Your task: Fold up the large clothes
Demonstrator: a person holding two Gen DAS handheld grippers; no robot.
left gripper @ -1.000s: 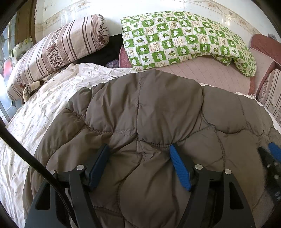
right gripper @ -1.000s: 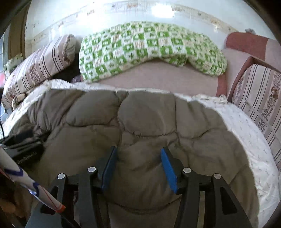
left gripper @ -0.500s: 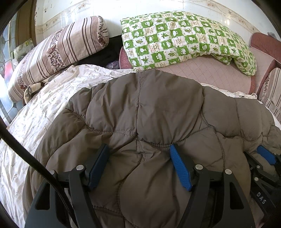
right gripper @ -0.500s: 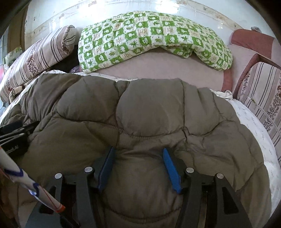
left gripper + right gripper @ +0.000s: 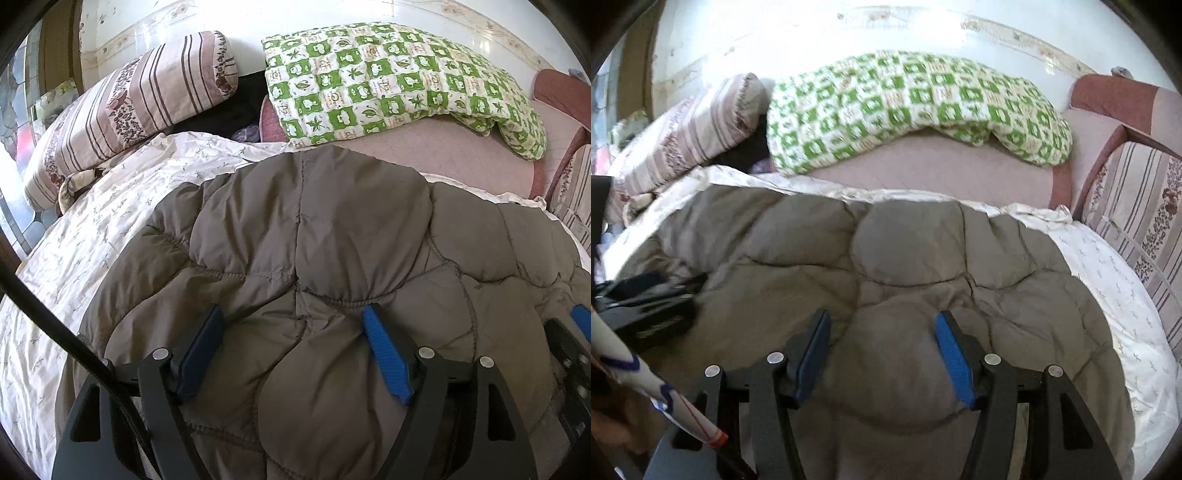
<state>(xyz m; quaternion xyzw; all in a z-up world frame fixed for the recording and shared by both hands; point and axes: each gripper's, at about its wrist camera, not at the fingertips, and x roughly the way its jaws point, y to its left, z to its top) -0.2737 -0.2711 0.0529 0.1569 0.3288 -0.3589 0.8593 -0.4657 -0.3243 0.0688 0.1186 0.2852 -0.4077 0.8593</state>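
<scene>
Left tool (image 5: 293,325) jaws just widened, puffy brown jacket (image 5: 332,229) bulging between the blue pads; whether they pinch it, can't tell. Right tool (image 5: 882,332) same: jaws were easing apart, jacket fold between them, grip unclear. Jacket lies on white floral sheet (image 5: 92,236) on the bed. Beyond jacket: green checkered quilt (image 5: 388,81), striped pillow (image 5: 147,99) to its left.

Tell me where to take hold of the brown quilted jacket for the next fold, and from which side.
Probably the near edge of the brown quilted jacket, from the camera side. Its far edge lies flat on the floral sheet, while the near puffy panels already bulge between the left gripper and the right gripper; grip a stitched seam.
</scene>
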